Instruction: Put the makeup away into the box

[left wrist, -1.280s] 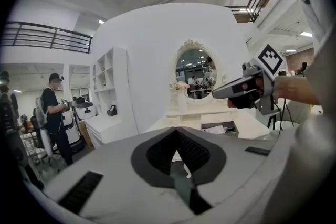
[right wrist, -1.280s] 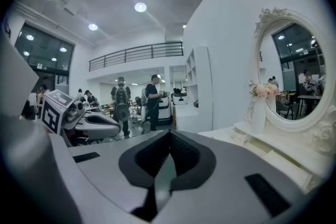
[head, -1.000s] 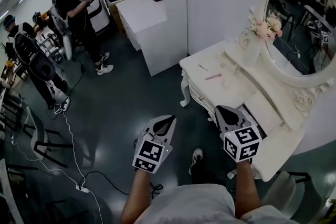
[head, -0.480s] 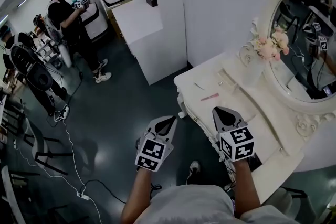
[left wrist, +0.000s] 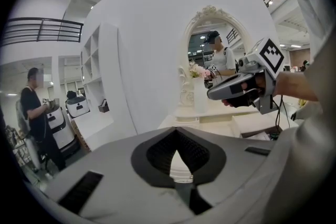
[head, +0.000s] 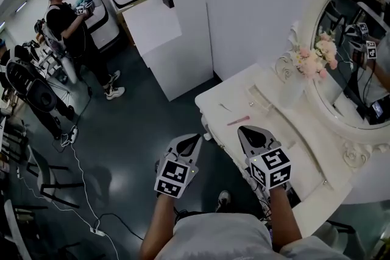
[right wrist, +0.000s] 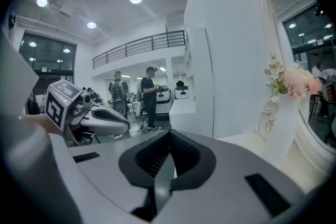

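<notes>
A white dressing table [head: 268,115] with an oval mirror [head: 356,52] stands ahead on the right. On its top lie a pink makeup stick [head: 237,121] and a thin pale stick [head: 225,107]. My left gripper [head: 190,142] hangs over the dark floor, left of the table's corner, shut and empty. My right gripper [head: 251,134] is over the table's front edge, just short of the pink stick, also shut with nothing in it. In the left gripper view the right gripper [left wrist: 239,86] shows at the right. The box is not to be made out.
A vase of pink flowers [head: 317,58] stands by the mirror. A white cabinet [head: 159,33] stands left of the table. A person [head: 70,27] stands at back left among equipment, with chairs [head: 36,161] and floor cables [head: 82,186] at the left.
Both grippers have moved forward towards the dressing table, which now lies closer and lower in the head view. Both stayed shut.
</notes>
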The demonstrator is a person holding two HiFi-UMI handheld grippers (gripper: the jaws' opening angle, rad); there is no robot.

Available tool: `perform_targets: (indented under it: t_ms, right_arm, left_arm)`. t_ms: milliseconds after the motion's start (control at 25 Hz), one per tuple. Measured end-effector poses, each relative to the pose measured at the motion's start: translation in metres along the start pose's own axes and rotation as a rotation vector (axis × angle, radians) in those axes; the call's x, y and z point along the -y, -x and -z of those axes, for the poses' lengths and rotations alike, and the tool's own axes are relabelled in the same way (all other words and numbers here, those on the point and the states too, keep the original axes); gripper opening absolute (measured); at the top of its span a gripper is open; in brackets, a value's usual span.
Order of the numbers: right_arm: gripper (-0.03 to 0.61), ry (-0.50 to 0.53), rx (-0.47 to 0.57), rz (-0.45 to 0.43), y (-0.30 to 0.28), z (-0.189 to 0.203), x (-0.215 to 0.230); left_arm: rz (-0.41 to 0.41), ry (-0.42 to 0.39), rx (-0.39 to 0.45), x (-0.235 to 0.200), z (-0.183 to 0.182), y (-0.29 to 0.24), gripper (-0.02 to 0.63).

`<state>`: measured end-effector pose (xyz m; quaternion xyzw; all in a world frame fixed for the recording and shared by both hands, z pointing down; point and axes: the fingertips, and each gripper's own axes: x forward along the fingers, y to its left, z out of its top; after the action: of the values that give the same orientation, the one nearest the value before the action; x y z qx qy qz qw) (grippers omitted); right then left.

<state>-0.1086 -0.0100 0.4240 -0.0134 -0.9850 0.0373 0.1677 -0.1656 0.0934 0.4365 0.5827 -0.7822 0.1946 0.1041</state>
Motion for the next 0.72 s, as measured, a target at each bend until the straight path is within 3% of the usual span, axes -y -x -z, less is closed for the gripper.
perform_targets:
  t_ms: [320, 600, 720]
  right_arm:
    - [0.000, -0.004, -0.026, -0.032, -0.014, 0.003, 0.005]
    - [0.000, -0.010, -0.040, 0.021, -0.031, 0.004, 0.021]
    - [0.000, -0.038, -0.047, 0.084, -0.044, 0.006, 0.035]
  left_arm:
    - [0.000, -0.057, -0.019, -0.016, -0.001, -0.018, 0.005]
    - [0.038, -0.079, -0.027, -0.039, 0.005, -0.048, 0.005]
    - [0.088, -0.091, -0.021, -0.050, 0.007, -0.070, 0.005]
